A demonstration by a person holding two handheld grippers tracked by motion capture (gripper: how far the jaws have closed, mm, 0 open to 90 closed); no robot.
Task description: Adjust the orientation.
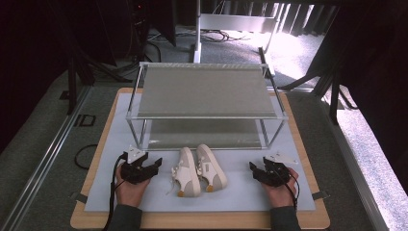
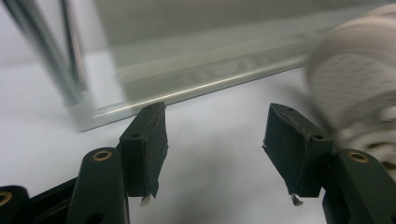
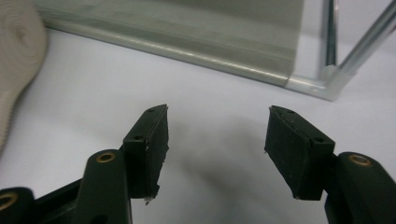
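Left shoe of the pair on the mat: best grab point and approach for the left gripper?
Probably the heel collar of the left shoe. It lies upright, heel toward the person, its outer side facing the open left gripper. Come in from that side, jaws across the collar rim; the right shoe crowds its other side.

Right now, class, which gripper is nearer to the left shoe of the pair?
Left. The left gripper sits just left of the left shoe, its open jaws aimed toward it. The right gripper lies beyond the right shoe, farther off.
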